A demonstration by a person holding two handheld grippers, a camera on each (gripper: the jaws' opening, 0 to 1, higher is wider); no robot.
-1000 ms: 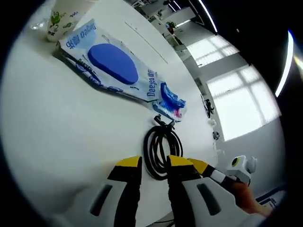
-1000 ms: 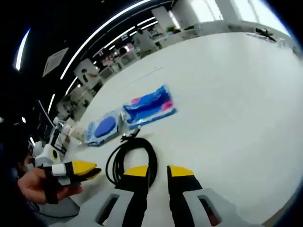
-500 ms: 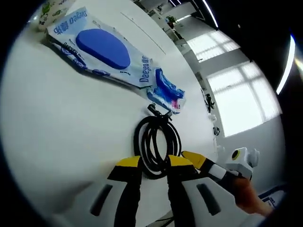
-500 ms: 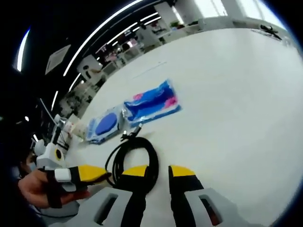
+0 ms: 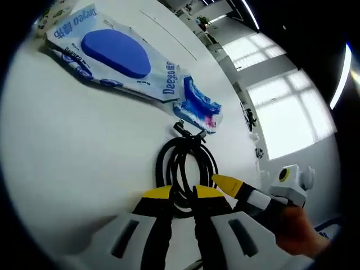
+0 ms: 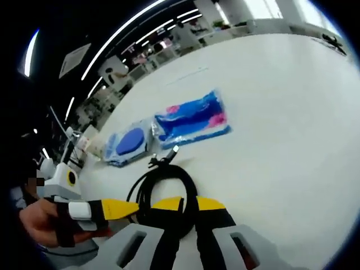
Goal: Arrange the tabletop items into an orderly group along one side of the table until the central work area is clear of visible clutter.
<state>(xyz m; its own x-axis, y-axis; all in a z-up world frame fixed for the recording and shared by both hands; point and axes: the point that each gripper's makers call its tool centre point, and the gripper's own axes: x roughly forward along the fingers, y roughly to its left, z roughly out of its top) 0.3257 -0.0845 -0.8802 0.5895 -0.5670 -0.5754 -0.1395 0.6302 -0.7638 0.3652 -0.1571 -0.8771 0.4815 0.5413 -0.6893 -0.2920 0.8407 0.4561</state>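
Note:
A black cable coil (image 5: pixel 187 166) lies on the white table (image 5: pixel 67 146), its plug ends pointing at a blue packet (image 5: pixel 199 109). My left gripper (image 5: pixel 183 194) has its yellow-tipped jaws drawn close around the coil's near loop. The right gripper (image 5: pixel 228 184) comes in from the right and touches the coil's rim. In the right gripper view, my right gripper (image 6: pixel 190 203) pinches the near side of the cable coil (image 6: pixel 166 183). The left gripper (image 6: pixel 119 208) reaches the coil from the left. A wipes pack with a blue oval lid (image 5: pixel 112 48) lies beyond.
The wipes pack (image 6: pixel 128 143) and the blue packet (image 6: pixel 191 121) lie side by side past the coil. A paper cup (image 5: pixel 48 16) stands at the far end of the wipes pack. Hands (image 6: pixel 39 220) hold the grippers. Bare white table (image 6: pixel 281 112) stretches to the right.
Both grippers moved forward onto the cable coil, and their jaws narrowed around its near loop. The packs have not moved on the table.

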